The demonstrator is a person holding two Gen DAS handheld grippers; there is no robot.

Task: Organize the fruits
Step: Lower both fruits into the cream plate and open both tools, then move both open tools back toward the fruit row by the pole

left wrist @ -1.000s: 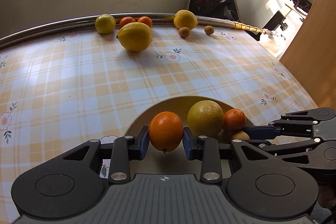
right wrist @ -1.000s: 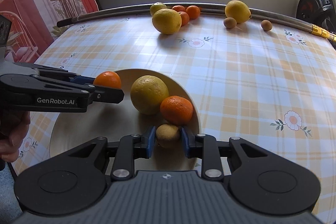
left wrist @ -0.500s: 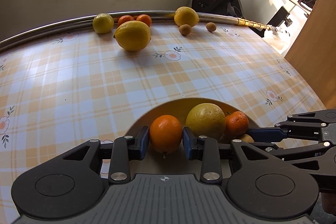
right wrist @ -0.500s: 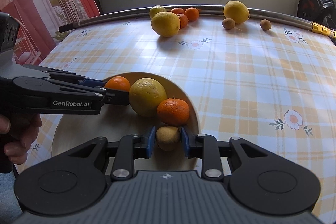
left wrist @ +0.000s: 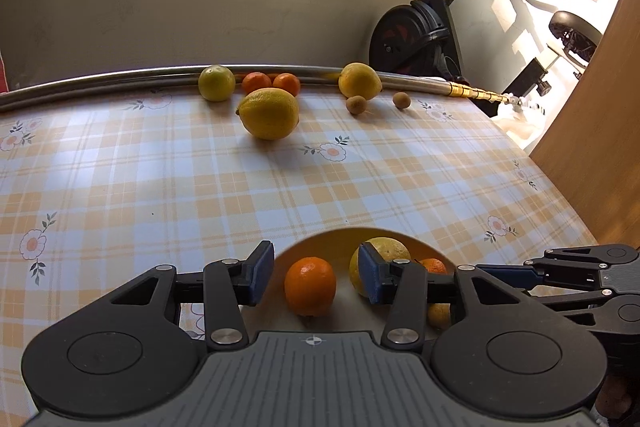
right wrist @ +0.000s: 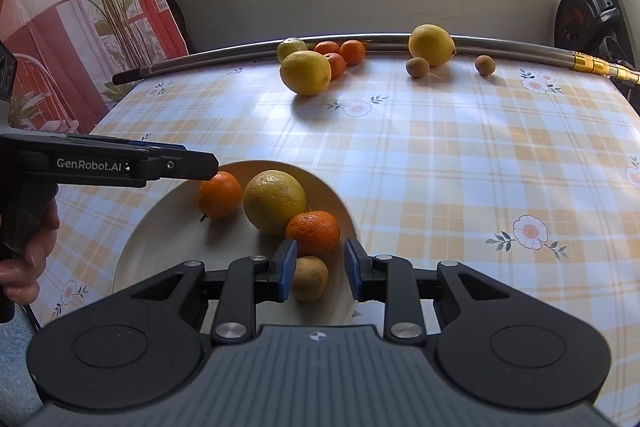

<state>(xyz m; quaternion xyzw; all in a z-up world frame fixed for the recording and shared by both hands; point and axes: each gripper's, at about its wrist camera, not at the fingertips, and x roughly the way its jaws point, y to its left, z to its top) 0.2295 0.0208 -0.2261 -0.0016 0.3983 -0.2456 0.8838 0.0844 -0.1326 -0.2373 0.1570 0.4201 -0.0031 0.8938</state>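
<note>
Lower centre of the left wrist view: the left gripper (left wrist: 316, 273) has its jaws spread wide, and the orange (left wrist: 310, 286) sits between the blue pads touching neither, resting on the cream plate (left wrist: 320, 247). In the right wrist view that same orange (right wrist: 220, 195) lies at the plate's left side, just under the tip of the left gripper (right wrist: 200, 167) reaching in from the left edge of the frame.

Bottom centre of the right wrist view, the right gripper (right wrist: 320, 269) also stands with jaws apart, and a small brown fruit (right wrist: 310, 278) lies on the plate between them, close to the left pad; contact there is hard to judge. Just beyond it sits a mandarin (right wrist: 313, 233), pressed against a large yellow citrus (right wrist: 275, 202) in the middle of the plate (right wrist: 160, 247).

Further up the frame, past a wide stretch of checked, flowered cloth on the desk (right wrist: 460, 155), a big lemon (right wrist: 306, 73) lies alone in front. Behind it, along the metal rail (right wrist: 200, 61), a greenish lime (right wrist: 291, 47), three mandarins (right wrist: 352, 51), another lemon (right wrist: 432, 44), and two small brown fruits (right wrist: 417, 67) are lined up. An exercise bike (right wrist: 592, 11) stands at the upper right.
</note>
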